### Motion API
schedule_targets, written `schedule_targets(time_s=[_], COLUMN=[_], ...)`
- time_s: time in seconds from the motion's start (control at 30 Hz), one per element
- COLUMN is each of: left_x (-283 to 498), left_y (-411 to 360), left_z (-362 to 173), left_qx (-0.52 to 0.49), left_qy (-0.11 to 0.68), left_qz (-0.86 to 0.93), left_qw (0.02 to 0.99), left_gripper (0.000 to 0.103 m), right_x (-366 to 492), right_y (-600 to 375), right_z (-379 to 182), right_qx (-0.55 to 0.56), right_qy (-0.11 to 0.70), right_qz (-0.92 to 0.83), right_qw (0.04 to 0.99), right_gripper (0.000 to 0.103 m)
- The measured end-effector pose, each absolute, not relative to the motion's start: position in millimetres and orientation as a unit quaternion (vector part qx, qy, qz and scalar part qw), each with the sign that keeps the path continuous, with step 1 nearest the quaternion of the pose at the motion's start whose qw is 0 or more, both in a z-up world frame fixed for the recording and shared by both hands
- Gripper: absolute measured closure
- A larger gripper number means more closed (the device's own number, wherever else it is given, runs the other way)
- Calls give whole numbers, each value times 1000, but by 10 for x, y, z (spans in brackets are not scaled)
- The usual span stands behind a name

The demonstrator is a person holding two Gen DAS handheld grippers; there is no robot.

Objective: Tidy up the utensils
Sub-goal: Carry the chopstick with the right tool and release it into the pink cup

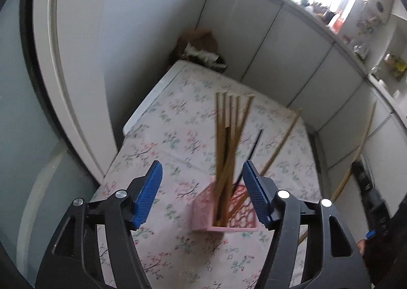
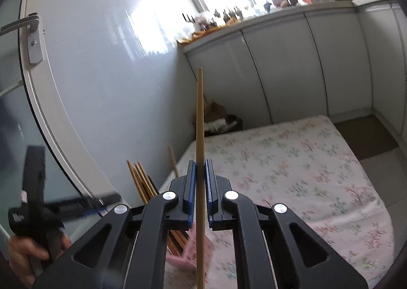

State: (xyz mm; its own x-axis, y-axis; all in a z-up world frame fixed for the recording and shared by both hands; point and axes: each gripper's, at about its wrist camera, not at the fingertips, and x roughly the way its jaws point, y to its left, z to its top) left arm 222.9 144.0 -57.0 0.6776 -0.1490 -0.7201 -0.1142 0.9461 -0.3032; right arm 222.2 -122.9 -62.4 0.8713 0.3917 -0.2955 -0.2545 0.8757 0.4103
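Right claw (image 2: pixel 201 174) around upright chopstick (image 2: pixel 199 116)

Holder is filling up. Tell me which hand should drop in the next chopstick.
Right. Its gripper is shut on a chopstick just above the pink holder; the left gripper is open and empty.

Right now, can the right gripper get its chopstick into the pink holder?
Probably yes. The right gripper is shut on the chopstick, whose lower end hangs by the pink holder. The left gripper is open, gripping nothing.
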Motion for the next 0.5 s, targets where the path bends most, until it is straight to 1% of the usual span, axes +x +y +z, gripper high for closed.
schedule_targets(time_s=[0.03,0.07,0.1,0.33,0.5], left_x=[2234,2232,2234,2243,2274], left_y=[1463,1492,1502,1582,1637], left_z=[-563,-549,-543,-551,-573], left_qx=[-164,-166,-168,-162,-166], left_qy=[403,402,402,405,410], left_qz=[-9,-9,-10,-3,-5], left_qw=[901,900,900,900,897], left_gripper=[37,32,31,30,28], right_x=[2239,2255,2282,2542,2575], right_y=[-1168,-1117,-1036,-600,-484], right_z=[-604,-590,-581,-756,-1011], right_qx=[184,186,186,169,156], right_qy=[179,172,162,136,146], right_qz=[168,168,167,135,121], right_qw=[952,953,955,967,969], right_gripper=[96,96,96,96,95])
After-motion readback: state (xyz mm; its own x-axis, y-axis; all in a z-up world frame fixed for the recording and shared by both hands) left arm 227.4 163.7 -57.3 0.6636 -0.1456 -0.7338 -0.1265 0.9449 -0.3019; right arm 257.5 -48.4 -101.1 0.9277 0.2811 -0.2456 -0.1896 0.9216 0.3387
